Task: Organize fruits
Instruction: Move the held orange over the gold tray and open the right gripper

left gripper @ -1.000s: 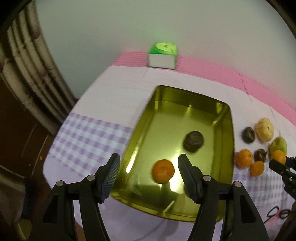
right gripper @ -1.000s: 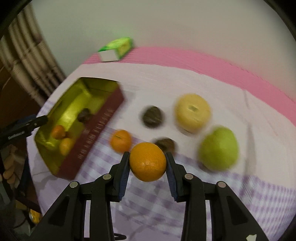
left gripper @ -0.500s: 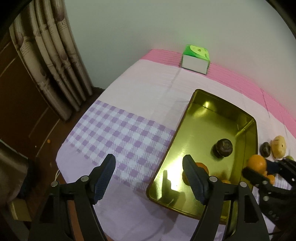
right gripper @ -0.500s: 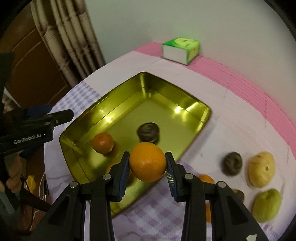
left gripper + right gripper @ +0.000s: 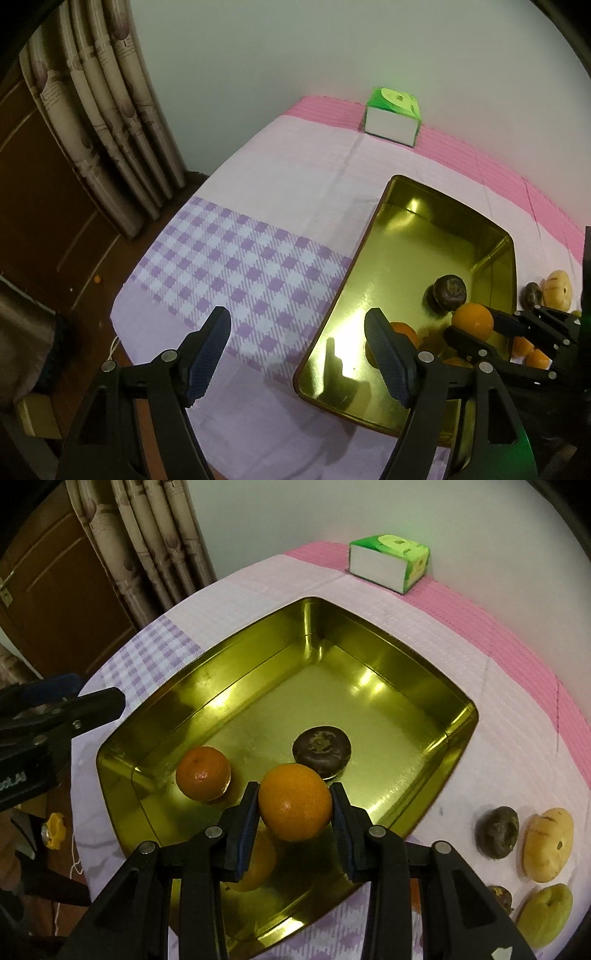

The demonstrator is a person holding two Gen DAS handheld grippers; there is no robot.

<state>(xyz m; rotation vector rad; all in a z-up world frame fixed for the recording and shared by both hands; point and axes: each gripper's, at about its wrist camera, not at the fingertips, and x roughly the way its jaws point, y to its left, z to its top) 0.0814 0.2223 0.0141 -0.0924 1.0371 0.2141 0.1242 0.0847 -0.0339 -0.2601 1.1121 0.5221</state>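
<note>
Right hand-held gripper [image 5: 294, 814] clamped on an orange [image 5: 294, 801] above the gold tray [image 5: 373, 635], left hand-held gripper [image 5: 297, 356] apart and empty after just opening, tray holding a tangerine [image 5: 203, 773], a dark fruit [image 5: 321, 752], perhaps mangosteen, more fruit on the tabletop [image 5: 491, 716].

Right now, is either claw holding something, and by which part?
The right claw grips an orange by its two sides, above the tray. The left claw is open and empty.

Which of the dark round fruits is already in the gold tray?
The dark fruit just beyond the orange held in the right gripper; the other clearly visible dark one lies on the cloth beside the yellow fruit.
</note>
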